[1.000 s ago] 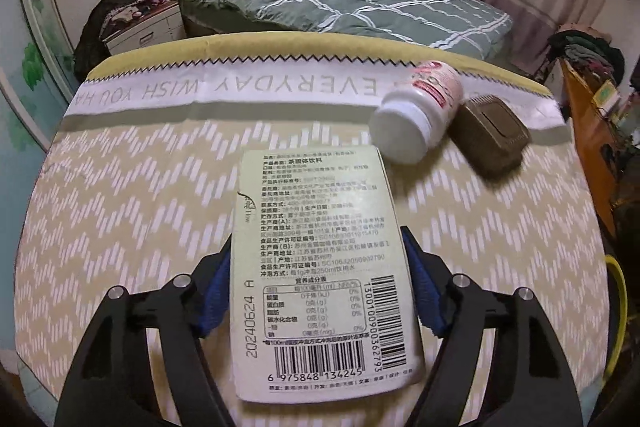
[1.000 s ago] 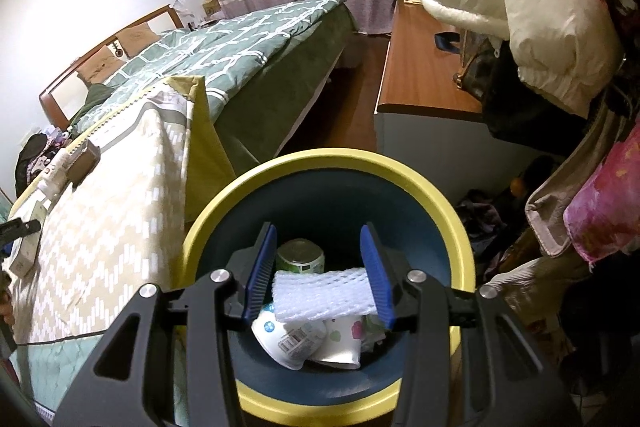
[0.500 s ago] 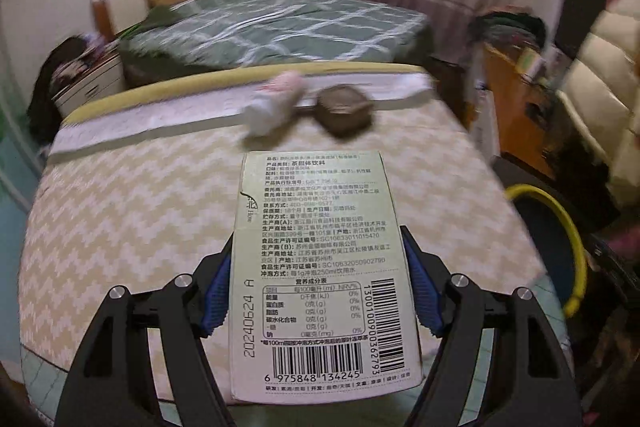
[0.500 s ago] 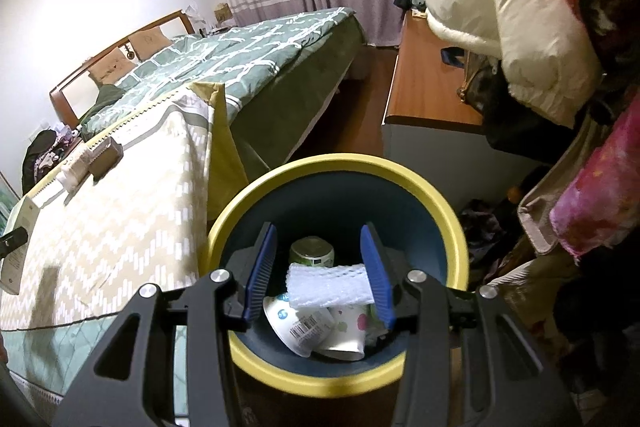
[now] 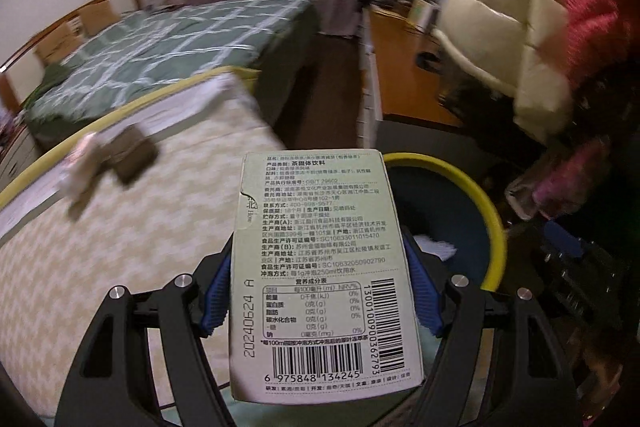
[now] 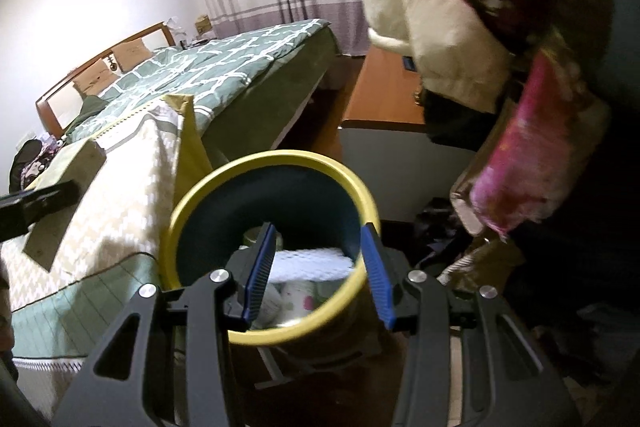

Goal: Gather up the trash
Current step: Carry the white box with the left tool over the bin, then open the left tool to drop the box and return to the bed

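Note:
My left gripper [image 5: 320,291] is shut on a pale green tea box [image 5: 320,227], printed back and barcode facing the camera. The box hangs over the corner of the beige zigzag bedspread [image 5: 120,267], its top edge overlapping the yellow-rimmed blue bin [image 5: 472,187]. In the right wrist view the same box [image 6: 74,167] shows at far left. My right gripper [image 6: 320,227] hovers over the near rim of the bin [image 6: 176,227], jaws partway apart with nothing between the pads. Inside the bin, a white foam net [image 6: 308,261] lies on cups and a can.
A blurred white bottle [image 5: 82,171] and a brown case [image 5: 134,155] lie on the bedspread. Behind is a bed with a green quilt [image 5: 180,43]. A wooden desk [image 6: 384,95] and hanging cream [image 6: 448,39] and pink [image 6: 532,155] coats crowd the right side.
My left gripper swung right with the box, from over the bedspread toward the bin. My right gripper drew back from the bin, while the foam net stayed with the trash inside.

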`<state>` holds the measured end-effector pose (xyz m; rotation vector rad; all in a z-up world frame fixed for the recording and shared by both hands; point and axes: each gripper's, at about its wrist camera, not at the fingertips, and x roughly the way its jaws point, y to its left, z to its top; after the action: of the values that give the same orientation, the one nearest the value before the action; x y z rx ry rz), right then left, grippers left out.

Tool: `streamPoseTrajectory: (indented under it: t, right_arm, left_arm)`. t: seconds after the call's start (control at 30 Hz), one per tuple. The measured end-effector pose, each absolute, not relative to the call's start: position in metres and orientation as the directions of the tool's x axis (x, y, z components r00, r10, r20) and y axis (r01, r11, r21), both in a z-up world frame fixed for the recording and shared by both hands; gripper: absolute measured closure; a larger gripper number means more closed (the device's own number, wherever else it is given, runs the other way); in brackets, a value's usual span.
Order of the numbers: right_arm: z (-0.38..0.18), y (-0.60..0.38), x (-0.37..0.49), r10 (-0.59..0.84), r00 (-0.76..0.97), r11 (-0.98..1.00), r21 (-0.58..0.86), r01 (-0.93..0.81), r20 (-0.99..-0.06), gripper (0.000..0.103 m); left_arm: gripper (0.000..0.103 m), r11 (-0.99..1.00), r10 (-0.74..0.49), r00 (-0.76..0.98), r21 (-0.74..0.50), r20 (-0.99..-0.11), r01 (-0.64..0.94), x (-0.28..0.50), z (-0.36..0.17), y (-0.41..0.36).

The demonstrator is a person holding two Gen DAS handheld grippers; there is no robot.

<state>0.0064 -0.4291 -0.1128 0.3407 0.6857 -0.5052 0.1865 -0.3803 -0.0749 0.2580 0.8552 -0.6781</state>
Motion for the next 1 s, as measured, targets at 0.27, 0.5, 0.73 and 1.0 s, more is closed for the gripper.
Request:
streamPoseTrajectory:
  t: [0.27, 0.5, 0.73, 1.0]
  right_arm:
    - [-0.122, -0.45, -0.017, -0.347, 0.639, 0.792, 0.151, 0.592, -0.686, 0.059]
    - [-0.127, -0.46, -0.023, -0.352, 0.629, 0.777, 0.157, 0.609, -0.693, 0.058]
    - [-0.132, -0.454, -0.012, -0.333, 0.628, 0.79, 0.155, 0.593, -0.703, 0.055]
    - [-0.125, -0.428, 0.009, -0.305, 0.645, 0.826, 0.143, 0.546, -0.7, 0.055]
  left_arm:
    - [0.031, 0.676, -0.453, 0.342, -0.068, -0.823, 0.733, 0.187, -0.105, -0.471]
    - [0.03, 0.674, -0.429, 0.312, -0.07, -0.848, 0.736, 0.201, -0.133, -0.506]
    - [0.011, 0.689, -0.465, 0.35, -0.085, -0.813, 0.719, 0.204, -0.121, -0.488]
    - [0.005, 0.737, -0.516, 0.481, -0.082, -0.709, 0.671, 0.195, -0.072, -0.383]
